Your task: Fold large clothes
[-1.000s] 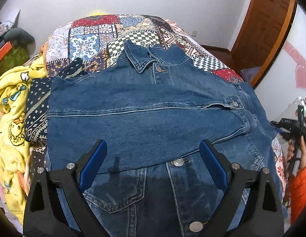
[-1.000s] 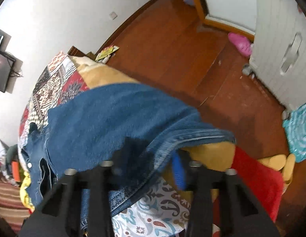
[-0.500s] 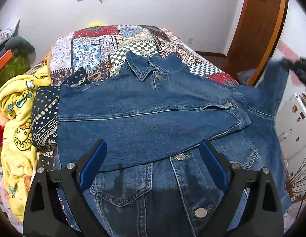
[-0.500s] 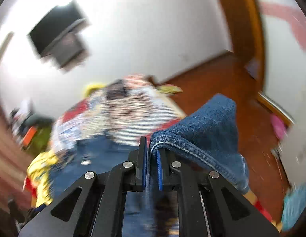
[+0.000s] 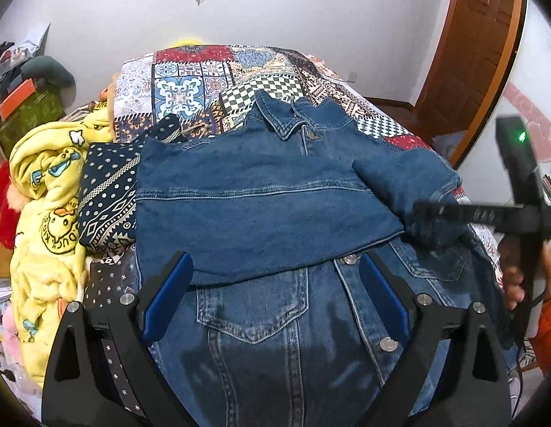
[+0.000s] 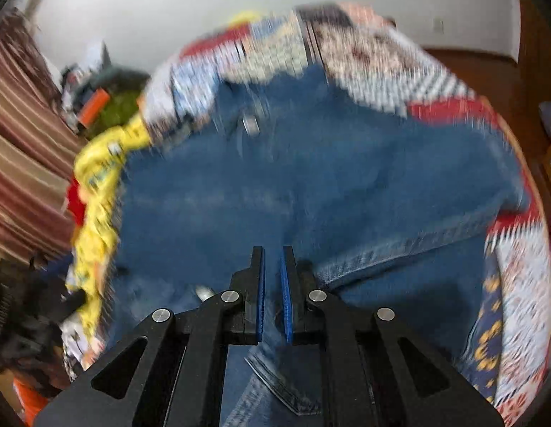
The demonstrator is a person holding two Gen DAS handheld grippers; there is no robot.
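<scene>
A blue denim jacket (image 5: 261,192) lies front up on the patchwork bed, collar at the far end. One sleeve is folded across its chest. My left gripper (image 5: 275,295) is open and empty, hovering above the jacket's lower front. My right gripper (image 6: 271,295) shows in the left wrist view (image 5: 428,210) at the right, over the jacket's right side, with the other sleeve (image 5: 410,178) bunched under it. In its own blurred view its jaws are nearly closed, with denim lying below them; I cannot tell whether they pinch cloth.
A patchwork quilt (image 5: 211,82) covers the bed. A yellow duck blanket (image 5: 44,195) and a dark dotted cloth (image 5: 108,192) lie along the left edge. A wooden door (image 5: 478,53) stands at the right. Clutter sits at the far left.
My right gripper swung the right sleeve up from the bed's edge and over onto the jacket's right side. The left gripper rose and drew back a little, staying open.
</scene>
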